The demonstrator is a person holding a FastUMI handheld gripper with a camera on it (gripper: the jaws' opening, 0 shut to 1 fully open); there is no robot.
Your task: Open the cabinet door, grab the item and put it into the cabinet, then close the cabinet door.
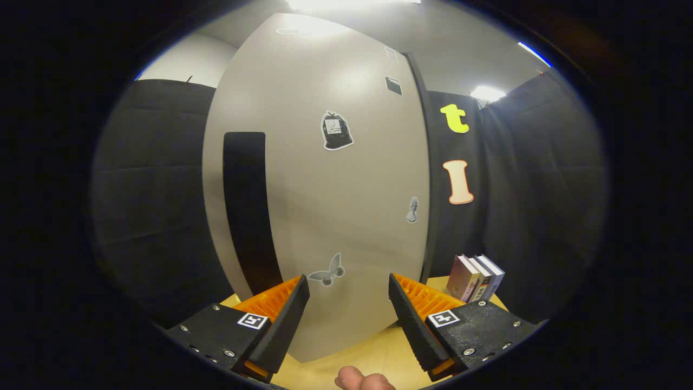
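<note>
A tall pale grey cabinet [346, 179] stands on the wooden table just ahead of my fingers, its door closed and flat toward me. A long black vertical handle strip [248, 211] runs down the door's left side, slightly left of and beyond my left finger. Several small stickers dot the door. My gripper [349, 287] is open, nothing between its fingers, aimed at the lower middle of the door. A few upright books [476, 277] stand on the table to the right of the cabinet, beyond my right finger.
The wooden table [373, 355] shows below and between the fingers. Black cloth walls close the booth on the left and right. A person's fingertip [360, 379] shows below, between the fingers.
</note>
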